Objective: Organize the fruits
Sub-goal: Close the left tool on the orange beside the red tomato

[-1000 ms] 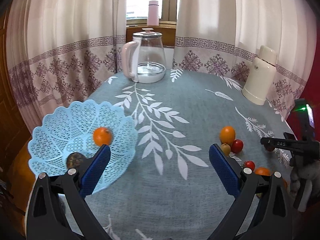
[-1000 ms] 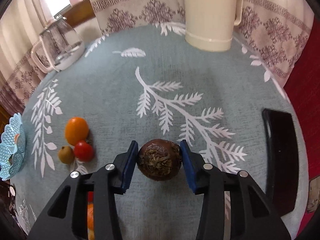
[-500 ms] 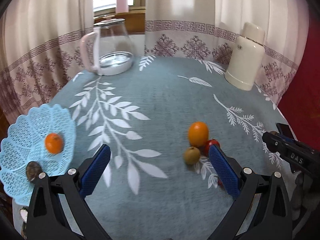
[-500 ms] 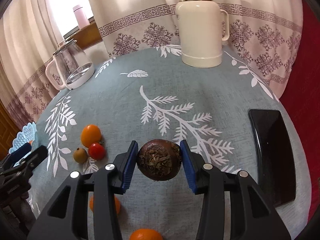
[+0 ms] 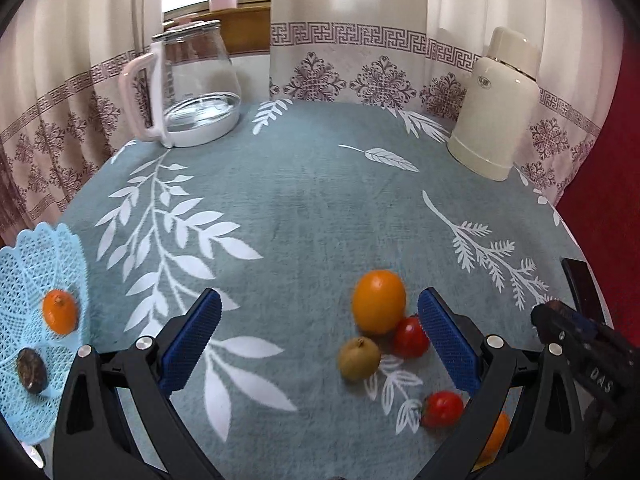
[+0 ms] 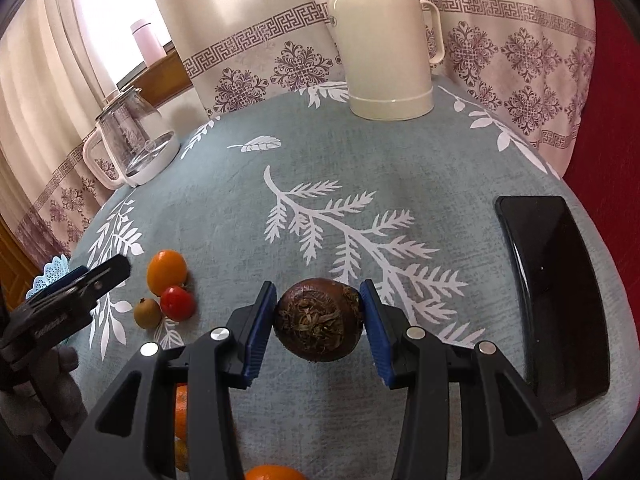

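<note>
My right gripper [image 6: 318,322] is shut on a dark brown round fruit [image 6: 318,320], held above the tablecloth. My left gripper [image 5: 318,338] is open with nothing between its fingers. Just ahead of it, towards its right finger, lie an orange [image 5: 379,301], a red tomato [image 5: 410,337] and a small brown-green fruit [image 5: 359,358]. A second tomato [image 5: 442,409] lies nearer, by the right finger. The light blue lace basket [image 5: 24,280] at the far left holds an orange [image 5: 60,312] and a brown fruit [image 5: 31,370]. The same cluster shows in the right wrist view, with the orange [image 6: 167,272] at the left.
A glass kettle [image 5: 188,88] stands at the back left and a cream thermos [image 5: 498,108] at the back right. A black phone [image 6: 554,300] lies near the table's right edge. More oranges [image 6: 270,472] sit at the front edge. Curtains hang behind the table.
The left gripper has swung right, away from the basket and towards the fruit cluster, staying open. The right gripper has lifted and pulled back with the brown fruit still in it.
</note>
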Motion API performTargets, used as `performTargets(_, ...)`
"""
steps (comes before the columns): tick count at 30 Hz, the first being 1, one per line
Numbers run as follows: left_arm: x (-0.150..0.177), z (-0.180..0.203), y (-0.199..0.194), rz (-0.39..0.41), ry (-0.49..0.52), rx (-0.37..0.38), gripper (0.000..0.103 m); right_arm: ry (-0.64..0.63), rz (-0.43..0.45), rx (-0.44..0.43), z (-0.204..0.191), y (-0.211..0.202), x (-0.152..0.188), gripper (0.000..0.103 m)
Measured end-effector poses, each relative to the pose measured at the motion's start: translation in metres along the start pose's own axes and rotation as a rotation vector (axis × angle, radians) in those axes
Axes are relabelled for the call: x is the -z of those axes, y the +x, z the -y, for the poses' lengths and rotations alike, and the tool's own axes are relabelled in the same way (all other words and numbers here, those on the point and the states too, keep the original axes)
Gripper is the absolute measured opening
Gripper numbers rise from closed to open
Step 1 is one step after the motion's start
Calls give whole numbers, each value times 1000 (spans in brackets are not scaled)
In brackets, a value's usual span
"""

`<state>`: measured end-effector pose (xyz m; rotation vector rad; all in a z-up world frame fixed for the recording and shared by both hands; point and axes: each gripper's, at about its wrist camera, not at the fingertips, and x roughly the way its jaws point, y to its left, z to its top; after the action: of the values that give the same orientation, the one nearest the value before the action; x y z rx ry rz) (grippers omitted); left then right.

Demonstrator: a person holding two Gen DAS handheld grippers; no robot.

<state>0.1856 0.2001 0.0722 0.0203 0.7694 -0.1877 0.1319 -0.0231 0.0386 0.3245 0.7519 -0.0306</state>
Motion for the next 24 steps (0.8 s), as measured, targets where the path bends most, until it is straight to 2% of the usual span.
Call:
performTargets(6,-6,16,24,-45,27,47,85,6,-1,-11,1,1,1,44)
performTargets(8,-6,19,35,-76,21,64,74,5,-7,-15,1,2,2,44)
performTargets(17,-4,22,61,-147,-8,110,46,-9,-7,-23,-2,3,5,44)
performTargets(19,-3,21,62,-148,-13,110,44,-12,-8,-25,-3,4,6,44)
performTargets(21,-3,21,62,-148,-8,113,38,-14,-8,-25,-3,4,6,44)
performTargets(24,-2,21,60,-146,0,115,38,-16,-5,-25,-3,3,7,44)
